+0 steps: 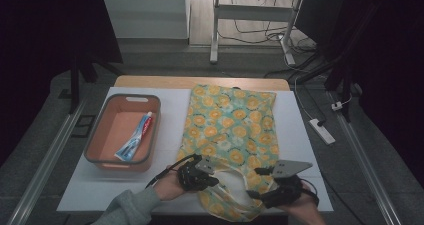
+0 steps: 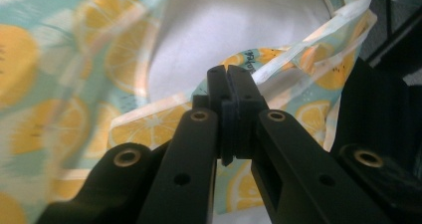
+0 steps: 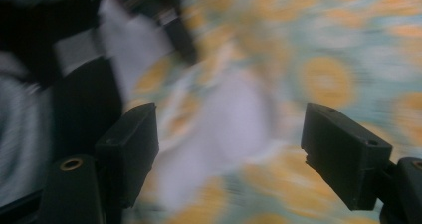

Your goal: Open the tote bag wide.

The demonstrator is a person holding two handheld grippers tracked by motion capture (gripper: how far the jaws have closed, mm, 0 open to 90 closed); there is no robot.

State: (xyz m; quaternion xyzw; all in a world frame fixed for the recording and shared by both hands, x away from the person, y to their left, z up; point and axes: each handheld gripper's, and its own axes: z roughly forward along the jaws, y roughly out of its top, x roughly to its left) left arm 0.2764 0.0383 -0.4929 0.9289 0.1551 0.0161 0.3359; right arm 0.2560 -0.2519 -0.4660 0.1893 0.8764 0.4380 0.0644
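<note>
Black hand-held grippers are working at the near edge of the table, one in each of the person's hands. On the left, the left gripper (image 1: 212,177) is sitting at the near left corner of a fabric bag printed with orange slices on a pale green ground (image 1: 230,130), and its jaws are pressed together on a fold of that cloth; in the left gripper view the left gripper (image 2: 228,79) is showing its two black jaws meeting with the edge of the printed bag (image 2: 149,129) caught between them, beside a pale strap (image 2: 318,35) that is running across behind the jaw tips. A grey sleeve (image 1: 125,207) is coming in from the bottom on that side.

Further right, the right gripper (image 1: 257,182) is hovering over the bag's near end, among its handles. In the right gripper view, which is blurring badly, the right gripper (image 3: 229,134) is holding its jaws wide apart, with nothing gripped between them and the printed cloth (image 3: 328,79) lying beyond.

The bag itself is lying flat along the middle of the white table top (image 1: 305,150), its mouth end toward the person. Well to its left, an orange rectangular plastic bin with a grey rim (image 1: 102,132) is standing, and a white, red and blue toothpaste tube (image 1: 135,137) is lying slantwise inside it.
</note>
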